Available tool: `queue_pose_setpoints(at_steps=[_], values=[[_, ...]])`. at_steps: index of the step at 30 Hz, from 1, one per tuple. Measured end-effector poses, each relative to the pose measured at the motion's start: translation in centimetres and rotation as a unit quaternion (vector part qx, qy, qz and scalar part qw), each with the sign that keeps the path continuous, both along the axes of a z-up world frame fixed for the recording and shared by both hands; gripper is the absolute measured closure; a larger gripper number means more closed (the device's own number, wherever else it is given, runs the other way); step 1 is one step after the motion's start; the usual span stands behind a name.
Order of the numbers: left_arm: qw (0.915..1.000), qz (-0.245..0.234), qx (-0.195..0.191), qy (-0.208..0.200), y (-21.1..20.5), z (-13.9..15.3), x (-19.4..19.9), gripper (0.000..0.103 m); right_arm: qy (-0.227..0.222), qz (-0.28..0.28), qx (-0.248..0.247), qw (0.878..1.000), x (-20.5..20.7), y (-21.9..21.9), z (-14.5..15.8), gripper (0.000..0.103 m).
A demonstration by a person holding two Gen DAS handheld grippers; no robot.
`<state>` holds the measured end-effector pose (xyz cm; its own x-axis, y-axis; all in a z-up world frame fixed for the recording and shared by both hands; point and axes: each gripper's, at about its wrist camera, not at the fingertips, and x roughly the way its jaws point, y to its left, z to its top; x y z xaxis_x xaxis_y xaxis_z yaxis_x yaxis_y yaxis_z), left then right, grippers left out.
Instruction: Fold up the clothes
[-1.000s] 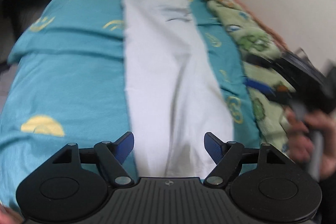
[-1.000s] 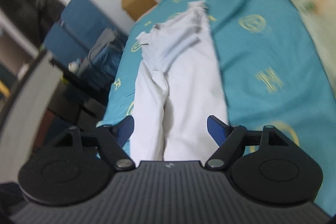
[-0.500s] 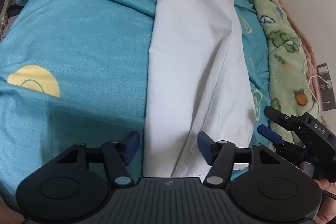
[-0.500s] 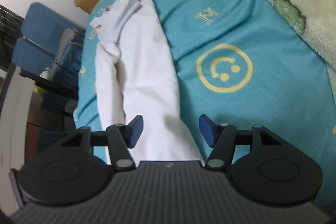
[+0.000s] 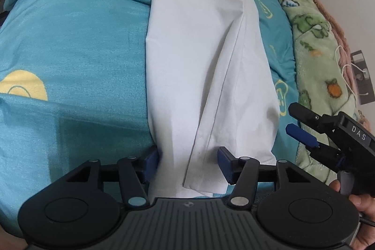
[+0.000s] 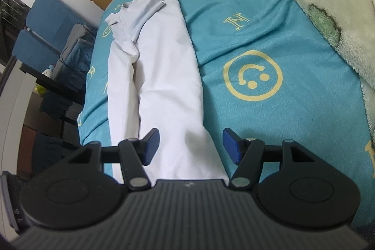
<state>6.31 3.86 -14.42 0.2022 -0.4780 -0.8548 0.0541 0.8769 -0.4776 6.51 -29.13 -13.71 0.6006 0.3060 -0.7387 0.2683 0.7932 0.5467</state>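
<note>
- Bed sheet [image 5: 77, 43]: turquoise with yellow smiley prints, it covers the bed and carries the garment; it lies bare to the left of the white strip.
- Left gripper [image 5: 188, 164]: it points steeply down over the near end of the garment. Its fingers [image 5: 151, 162] have just been closing, then eased a little apart again; they stand parted, one at the garment's left edge and the other on top of the cloth, so the near hem lies between them, but the pads do not press it. Nothing is grasped.
- White garment [image 5: 201, 57]: already folded lengthwise into a long narrow strip, it runs straight up the middle of the bed, with the crumpled collar and sleeve at the far end.
- Right gripper [image 6: 191, 144]: seen also at the right edge of the left wrist view, held in a hand [image 5: 356, 200]. Its fingers [image 6: 230, 144] have closed part-way and now stand released, straddling the garment's near right corner; one is over the cloth, the other over the sheet.
- Green blanket [image 5: 314, 43]: bunched along the right side of the bed, clear of the garment.
- Step in hand, as judged: taking hold of the two near corners for the crosswise fold.
- Next move, as judged: both grippers need to sink onto the hem, pinch all layers together, then lift evenly and carry the near end toward the collar, keeping the strip's edges aligned.
</note>
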Motion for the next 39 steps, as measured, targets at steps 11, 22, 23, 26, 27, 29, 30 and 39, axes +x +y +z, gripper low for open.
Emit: queue_pose_setpoints(at_steps=[11,22,23,26,27,29,30,39], values=[[0.9995,0.019,0.019,-0.015,0.0,-0.1,-0.1,0.092,0.011,-0.006,0.006,1.000,0.6,-0.2,-0.7,0.040],[0.9934,0.103,0.013,-0.049,3.0,1.8,-1.5,0.101,0.009,-0.010,0.013,1.000,0.7,-0.2,-0.9,0.040],[0.9933,0.105,0.011,-0.047,3.1,1.8,-1.5,0.101,0.010,-0.011,0.014,1.000,0.7,-0.2,-0.9,0.040],[0.9931,0.110,0.005,-0.041,3.3,1.8,-1.5,0.100,0.016,-0.010,0.015,1.000,0.7,-0.2,-1.1,0.040],[0.9933,0.109,0.004,-0.036,3.5,1.8,-1.4,0.100,0.018,-0.009,0.015,1.000,0.8,-0.3,-1.1,0.040],[0.9937,0.109,0.003,-0.027,3.8,1.6,-1.2,0.093,0.025,-0.010,0.018,0.999,0.8,-0.4,-1.3,0.040],[0.9935,0.112,0.000,-0.022,3.8,1.5,-1.1,0.090,0.029,-0.014,0.021,0.999,0.7,-0.5,-1.4,0.040],[0.9947,0.102,-0.004,0.010,3.5,0.1,-0.8,0.056,0.054,-0.062,0.025,0.996,0.3,-1.9,-2.1,0.023]])
